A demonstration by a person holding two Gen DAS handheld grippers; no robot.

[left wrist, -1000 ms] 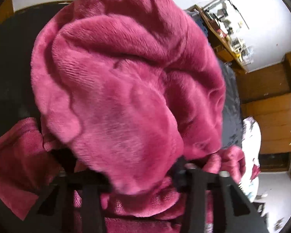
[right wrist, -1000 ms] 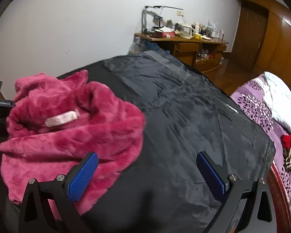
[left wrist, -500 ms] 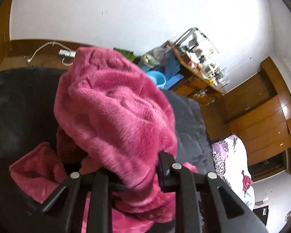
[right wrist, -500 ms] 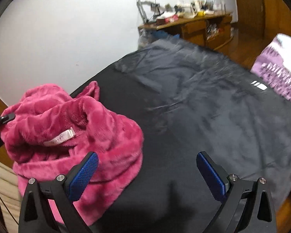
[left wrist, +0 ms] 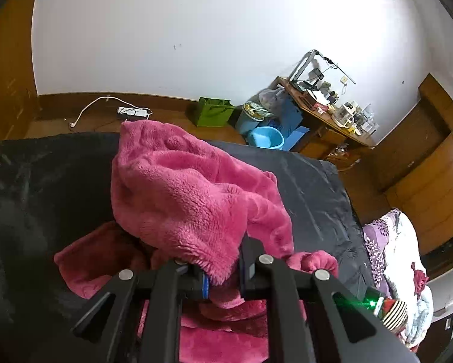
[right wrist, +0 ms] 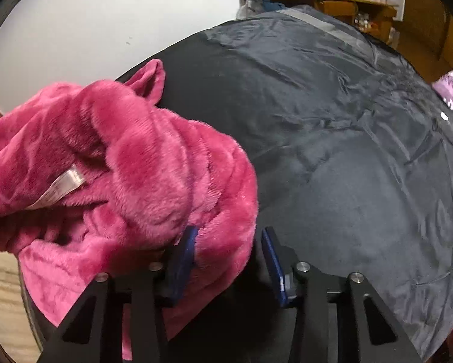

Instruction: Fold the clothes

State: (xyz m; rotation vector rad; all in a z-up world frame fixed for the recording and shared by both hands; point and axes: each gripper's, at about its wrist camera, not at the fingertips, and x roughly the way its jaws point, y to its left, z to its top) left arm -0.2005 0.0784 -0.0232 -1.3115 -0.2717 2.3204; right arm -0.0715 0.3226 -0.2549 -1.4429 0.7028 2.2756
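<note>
A pink fleece garment (left wrist: 181,193) lies bunched on a black sheet (left wrist: 311,193) that covers the work surface. My left gripper (left wrist: 223,275) holds a fold of it lifted off the heap; its jaws are still closing and the pads pinch the fleece. In the right wrist view the garment (right wrist: 135,166) fills the left side, its white label (right wrist: 60,190) showing. My right gripper (right wrist: 228,254) is closing around the garment's right edge. The left pad touches fleece, and a gap remains at the right pad.
The black sheet (right wrist: 347,151) stretches bare to the right of the garment. Beyond it are a cluttered wooden desk (left wrist: 326,112), a blue basin (left wrist: 265,137), a green bag (left wrist: 213,115) and a power strip (left wrist: 132,111) on the floor. A floral-covered bed (left wrist: 389,242) lies at right.
The left gripper has risen with the fleece and its jaws have narrowed onto a fold. The right gripper moved left and down to the garment's edge, its jaws going from wide to half closed.
</note>
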